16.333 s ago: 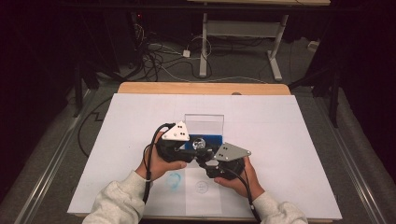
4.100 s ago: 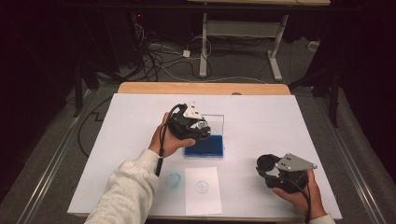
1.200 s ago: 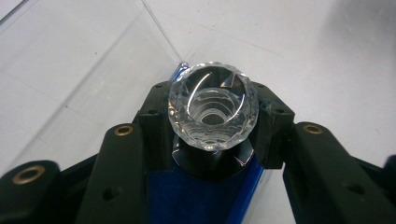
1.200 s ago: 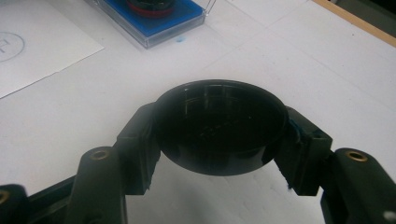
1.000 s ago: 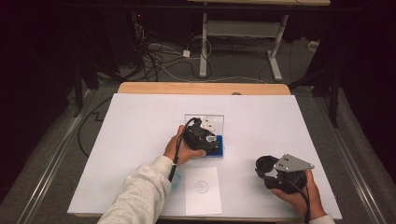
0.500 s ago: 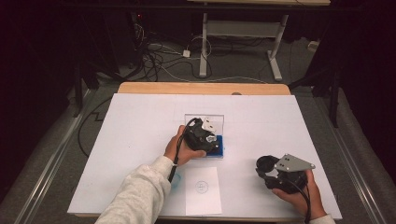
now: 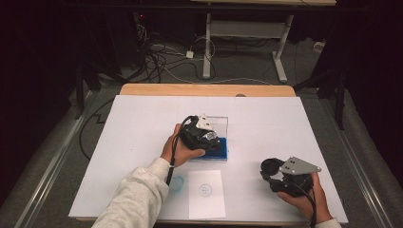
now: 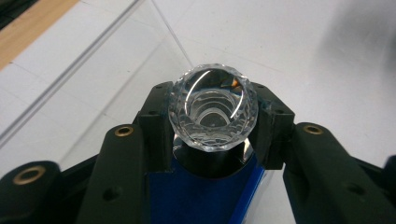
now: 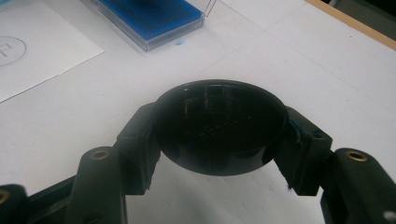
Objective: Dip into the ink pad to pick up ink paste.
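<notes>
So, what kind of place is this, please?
Probably a lab or workshop recording bench, not a home: a table covered in white paper, loose cables on the floor behind it, and a metal desk frame in a dark room.

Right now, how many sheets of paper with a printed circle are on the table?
1: the paper lies at the near edge of the table, just in front of the blue ink pad.

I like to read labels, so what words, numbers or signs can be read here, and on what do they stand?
Paper sheet: a circled stamp mark, too small to read in the high view.
In the right gripper view that circle is cut off, with only part of a character: unreadable.
Nothing else bears writing.
</notes>
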`<state>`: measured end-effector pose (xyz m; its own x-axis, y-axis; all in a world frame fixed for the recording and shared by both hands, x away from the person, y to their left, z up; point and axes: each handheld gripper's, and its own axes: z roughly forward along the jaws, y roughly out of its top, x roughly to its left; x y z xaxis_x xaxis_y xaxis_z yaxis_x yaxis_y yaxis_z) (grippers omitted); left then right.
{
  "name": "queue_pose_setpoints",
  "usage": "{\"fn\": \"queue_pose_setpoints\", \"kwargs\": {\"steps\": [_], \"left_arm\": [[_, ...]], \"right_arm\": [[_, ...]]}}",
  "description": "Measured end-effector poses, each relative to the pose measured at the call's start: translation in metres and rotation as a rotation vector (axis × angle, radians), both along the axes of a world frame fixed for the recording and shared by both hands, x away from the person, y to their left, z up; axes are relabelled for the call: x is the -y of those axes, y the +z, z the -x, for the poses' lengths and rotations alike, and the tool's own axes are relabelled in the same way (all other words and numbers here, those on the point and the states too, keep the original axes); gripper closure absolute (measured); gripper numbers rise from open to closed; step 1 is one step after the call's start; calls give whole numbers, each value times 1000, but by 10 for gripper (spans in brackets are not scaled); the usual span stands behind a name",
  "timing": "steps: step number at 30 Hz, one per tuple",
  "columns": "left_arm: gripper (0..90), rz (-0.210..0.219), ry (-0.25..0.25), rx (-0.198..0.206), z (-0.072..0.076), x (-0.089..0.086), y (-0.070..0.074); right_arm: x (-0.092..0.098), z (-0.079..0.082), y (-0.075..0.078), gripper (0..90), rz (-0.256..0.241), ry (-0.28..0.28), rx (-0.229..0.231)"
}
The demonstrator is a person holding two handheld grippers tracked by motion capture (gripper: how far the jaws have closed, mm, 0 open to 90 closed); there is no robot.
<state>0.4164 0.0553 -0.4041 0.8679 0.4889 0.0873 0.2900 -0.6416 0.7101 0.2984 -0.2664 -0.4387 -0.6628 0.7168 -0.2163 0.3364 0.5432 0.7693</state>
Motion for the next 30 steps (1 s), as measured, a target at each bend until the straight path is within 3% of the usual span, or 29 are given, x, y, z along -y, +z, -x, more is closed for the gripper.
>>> {"fn": "queue_pose_setpoints", "kwargs": {"steps": [7,14,17,30], "left_arm": [[545,45,0,41,11,-19,15],[545,90,-5,78,28,-35,20],[545,74,-14,94,35,-39,19],[545,84,-40,117,51,-51,25]], "right_arm": [[0,0,1,384,-4,2,8],[0,2,4,384,-15,8,19],[-1,2,3,384,-14,9,18],[1,3,5,384,-18,8,24]]}}
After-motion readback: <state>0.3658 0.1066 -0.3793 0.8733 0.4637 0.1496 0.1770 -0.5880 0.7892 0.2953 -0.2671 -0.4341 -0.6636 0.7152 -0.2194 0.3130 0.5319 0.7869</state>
